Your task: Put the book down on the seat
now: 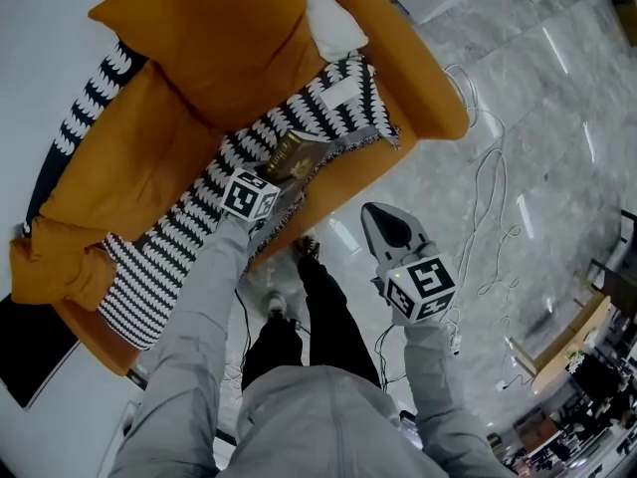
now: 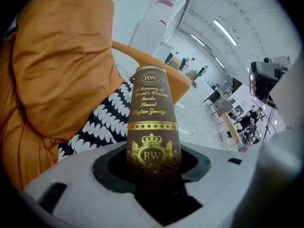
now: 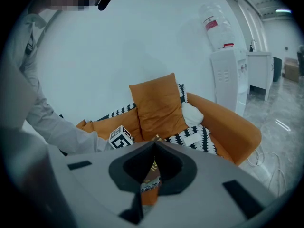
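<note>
A brown book with gold lettering point(image 1: 295, 155) point(image 2: 151, 113) is clamped by its lower end in my left gripper point(image 1: 279, 179) point(image 2: 153, 170), which is shut on it. The book stands out over the front of the sofa seat, just above the black-and-white patterned blanket point(image 1: 333, 103) point(image 2: 107, 120) that covers it. My right gripper point(image 1: 383, 219) point(image 3: 154, 148) hangs over the floor in front of the sofa, to the right of the book, its jaws together with nothing in them. In the right gripper view the left gripper's marker cube point(image 3: 121, 137) shows by the seat.
The orange sofa point(image 1: 428, 78) carries a big orange cushion point(image 1: 214, 38) and a small white pillow point(image 1: 333, 23) at the back. The person's legs point(image 1: 318, 317) stand before it. Cables point(image 1: 488, 187) trail over the marble floor. A water dispenser point(image 3: 228, 65) stands right of the sofa.
</note>
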The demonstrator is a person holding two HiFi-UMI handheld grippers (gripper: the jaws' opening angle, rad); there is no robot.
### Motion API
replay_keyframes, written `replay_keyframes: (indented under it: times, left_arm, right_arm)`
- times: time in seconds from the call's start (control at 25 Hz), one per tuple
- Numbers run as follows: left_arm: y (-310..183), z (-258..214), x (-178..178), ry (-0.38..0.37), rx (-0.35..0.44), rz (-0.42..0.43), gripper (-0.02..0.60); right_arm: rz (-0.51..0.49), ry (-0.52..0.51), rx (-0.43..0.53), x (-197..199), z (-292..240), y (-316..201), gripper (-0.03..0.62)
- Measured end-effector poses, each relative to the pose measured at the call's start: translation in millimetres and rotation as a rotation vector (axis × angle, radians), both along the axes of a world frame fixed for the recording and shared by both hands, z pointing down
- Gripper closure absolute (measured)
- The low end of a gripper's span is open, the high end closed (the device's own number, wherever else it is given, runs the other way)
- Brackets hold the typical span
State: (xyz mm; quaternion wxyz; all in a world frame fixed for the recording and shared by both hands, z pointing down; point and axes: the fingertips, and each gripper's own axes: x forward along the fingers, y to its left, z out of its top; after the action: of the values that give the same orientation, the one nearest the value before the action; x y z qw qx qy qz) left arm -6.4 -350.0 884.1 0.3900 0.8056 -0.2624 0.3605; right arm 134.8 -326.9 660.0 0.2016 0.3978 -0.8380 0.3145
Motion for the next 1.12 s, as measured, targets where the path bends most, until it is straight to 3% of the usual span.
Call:
replay_keyframes:
  times: [0.32, 0.68, 1.12]
  left_arm:
    - [-10.4, 13.0, -0.5, 0.001, -0.050, 0.011, 0.348]
    - [-32.2, 27.1, -12.2, -0.102, -0.036, 0.000, 0.305]
    - [-38.2, 29.4, -60.8, -0.170, -0.004, -0.161, 0.247]
  right_arm:
    - [0.010, -0.003, -0.023, -4.7, 12.0, -6.9, 0.565]
    - [0.011, -0.012, -0.052, -8.7, 18.3, -10.3, 0.565]
    - [0.005, -0.014, -0.068, -12.3, 14.0, -7.1, 0.565]
